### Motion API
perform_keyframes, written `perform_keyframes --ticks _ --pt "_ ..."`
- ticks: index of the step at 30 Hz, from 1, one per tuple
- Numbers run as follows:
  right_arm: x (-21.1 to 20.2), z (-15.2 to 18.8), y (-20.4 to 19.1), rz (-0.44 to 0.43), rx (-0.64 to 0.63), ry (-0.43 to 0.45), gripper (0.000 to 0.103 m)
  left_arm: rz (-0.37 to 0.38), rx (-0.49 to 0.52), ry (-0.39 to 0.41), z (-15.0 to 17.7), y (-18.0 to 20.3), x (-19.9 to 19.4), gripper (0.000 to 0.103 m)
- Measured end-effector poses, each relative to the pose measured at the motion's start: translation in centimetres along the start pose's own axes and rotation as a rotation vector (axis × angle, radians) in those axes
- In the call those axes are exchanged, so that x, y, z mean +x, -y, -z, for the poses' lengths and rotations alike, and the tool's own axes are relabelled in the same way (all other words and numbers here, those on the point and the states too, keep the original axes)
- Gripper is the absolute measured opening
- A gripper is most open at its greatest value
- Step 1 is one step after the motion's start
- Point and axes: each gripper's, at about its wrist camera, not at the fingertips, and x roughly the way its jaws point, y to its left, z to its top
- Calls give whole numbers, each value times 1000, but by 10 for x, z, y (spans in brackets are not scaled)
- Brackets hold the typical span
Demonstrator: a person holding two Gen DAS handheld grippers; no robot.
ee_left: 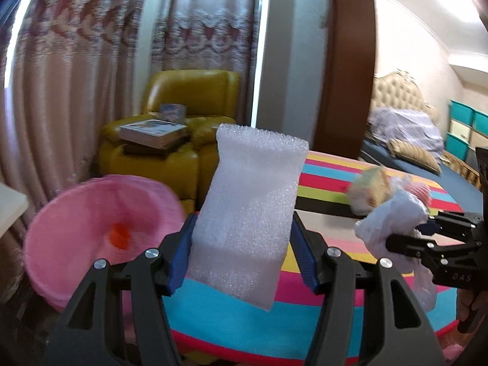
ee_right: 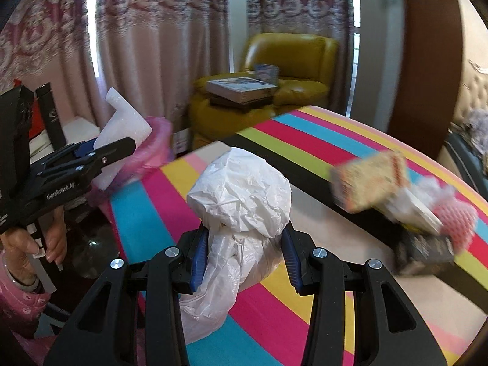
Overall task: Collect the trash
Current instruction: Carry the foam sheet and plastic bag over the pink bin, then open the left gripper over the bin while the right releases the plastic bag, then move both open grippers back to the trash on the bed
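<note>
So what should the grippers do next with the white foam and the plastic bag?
Probably carry on toward the pink-lined bin. The left gripper is shut on the white foam sheet, already close to the bin's open mouth, so it could drop first. The right gripper is shut on the crumpled white plastic bag, which hangs above the striped tablecloth.

Foam sheet (ee_left: 247, 213) sits between the left gripper (ee_left: 244, 256) fingers, above the table (ee_left: 329, 170) edge. Bin (ee_left: 91, 238) stands left of the table. Armchair (ee_left: 189, 113) behind, books (ee_left: 152, 134) on it. Plastic bag (ee_right: 241, 213) in the right gripper (ee_right: 244, 253); more trash (ee_right: 396, 201) further right on the table.
</note>
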Motion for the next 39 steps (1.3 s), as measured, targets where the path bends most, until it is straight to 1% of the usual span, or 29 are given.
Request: perform_keyframes --ticks 8,13,18,23,25,28,29,30,32,35,36,37,39 --pt "36 -40 -48 -111 -73 -5 42 -152 -70 17 -7 -78 -9 58" --pt "55 -68 -79 -162 -130 9 42 -211 -114 -13 -5 -121 -3 58" --pt "75 -96 -104 -207 -165 17 42 -251 -141 -43 2 -152 6 58" --pt "99 -112 -124 -251 -186 11 43 -263 -191 -68 12 -173 12 58" --pt "112 -117 -132 -262 -192 9 44 -277 -207 -77 15 -182 15 60" --pt "128 -124 -146 -266 -207 0 46 -277 -237 -84 17 -190 19 60" --pt "134 -128 -149 -265 -214 0 47 -278 -246 -86 18 -193 20 64" --pt "138 -131 -152 -265 -218 3 48 -283 -253 -86 20 -196 21 73" --pt "150 -138 -157 -274 -218 7 58 -310 -275 -72 22 -199 18 83" --pt "164 -149 -158 -280 -211 10 66 -306 -304 -59 23 -204 12 84" --pt "168 -152 -156 -285 -199 5 74 -310 -303 -54 23 -204 8 86" --pt "168 -153 -153 -288 -190 8 76 -321 -296 -45 24 -202 3 88" --pt "164 -157 -147 -295 -168 22 76 -338 -293 -32 24 -199 -6 97"
